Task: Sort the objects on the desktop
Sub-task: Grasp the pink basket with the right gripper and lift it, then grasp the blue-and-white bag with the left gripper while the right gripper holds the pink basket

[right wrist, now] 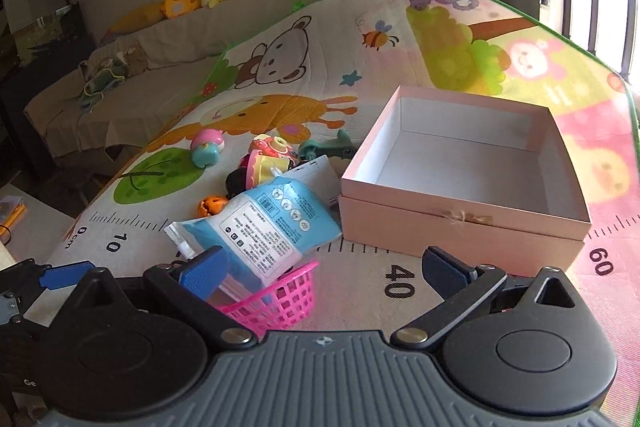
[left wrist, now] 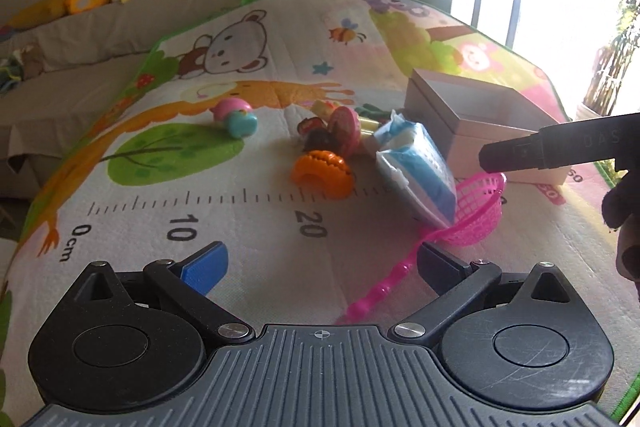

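Currently: my left tongs point(left wrist: 320, 267) and right tongs point(right wrist: 324, 269) both gape, holding nothing; blue pouch point(right wrist: 264, 227) leans on pink basket point(right wrist: 280, 301).

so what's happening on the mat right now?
A person is sorting toys into a box, one handheld tool per hand. Both tools are open and hold nothing. The right tool hovers over the blue-and-white packet, which leans on the pink basket. The left tool sits back near the basket's handle. The pink box is open and looks empty. The small toys, including the orange one and the pink-and-teal one, lie loose on the mat.
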